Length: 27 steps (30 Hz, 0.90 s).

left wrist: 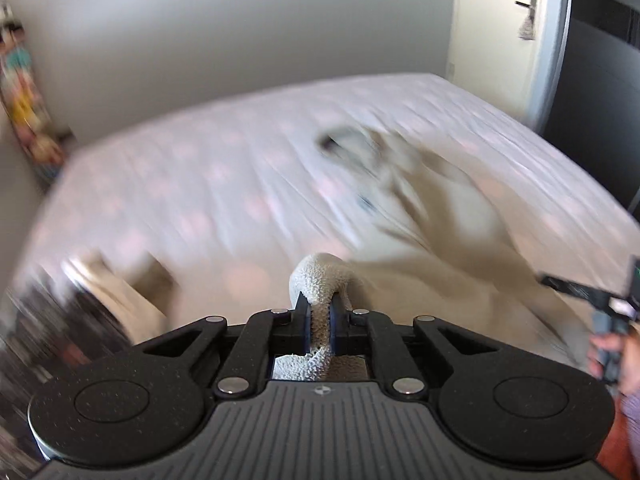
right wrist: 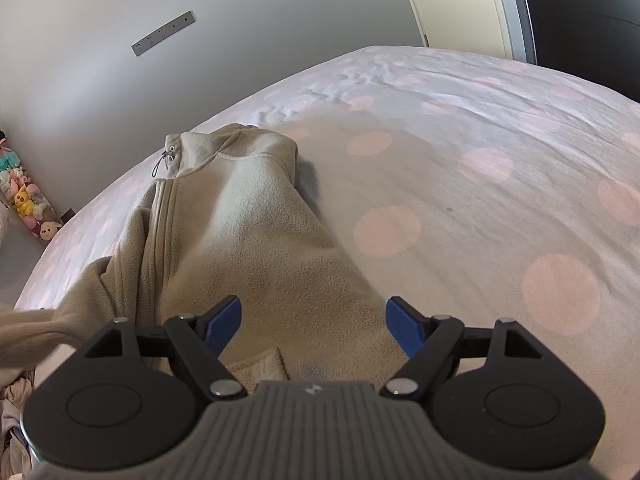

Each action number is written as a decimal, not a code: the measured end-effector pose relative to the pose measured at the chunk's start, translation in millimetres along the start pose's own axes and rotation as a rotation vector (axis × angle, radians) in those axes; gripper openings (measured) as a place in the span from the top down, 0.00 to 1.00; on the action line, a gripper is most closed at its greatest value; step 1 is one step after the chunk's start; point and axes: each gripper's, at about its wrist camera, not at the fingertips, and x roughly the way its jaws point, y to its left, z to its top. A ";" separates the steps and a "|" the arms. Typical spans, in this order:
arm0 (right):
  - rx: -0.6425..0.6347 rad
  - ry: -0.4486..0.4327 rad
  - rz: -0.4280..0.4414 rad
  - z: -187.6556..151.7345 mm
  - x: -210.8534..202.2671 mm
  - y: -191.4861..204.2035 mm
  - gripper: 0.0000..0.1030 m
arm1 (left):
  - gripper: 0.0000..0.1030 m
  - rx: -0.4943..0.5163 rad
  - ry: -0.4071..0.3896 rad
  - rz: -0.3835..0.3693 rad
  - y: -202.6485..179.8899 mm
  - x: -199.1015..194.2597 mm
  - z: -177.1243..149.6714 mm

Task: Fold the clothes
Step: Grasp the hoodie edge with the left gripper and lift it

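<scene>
The left gripper (left wrist: 320,316) is pinching a fleece (left wrist: 316,284) fold, possibly a cuff; the right gripper (right wrist: 314,326) is hovering spread over the fleece at lower centre.

No words, brand names or numbers can be read in either view. The only mark is a small pale emblem — too small to make out — on the ribbed grey housing of each gripper body, at about 6 o'clock in the left wrist view (left wrist: 319,391) and likewise in the right wrist view (right wrist: 311,389).
</scene>
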 end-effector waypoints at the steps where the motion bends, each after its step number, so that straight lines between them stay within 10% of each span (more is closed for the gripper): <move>1: 0.002 -0.001 0.000 0.1 0.1 -0.7 0.21 | 0.94 0.009 -0.006 0.028 10.5 -1.4 9.1; 17: 0.041 -0.050 -0.034 0.4 20.9 -16.7 0.21 | 0.94 0.025 0.045 0.513 213.4 49.3 66.0; 27: -0.030 -0.049 -0.033 2.1 47.5 -9.6 0.21 | 0.94 -0.016 0.234 0.711 309.2 185.1 15.4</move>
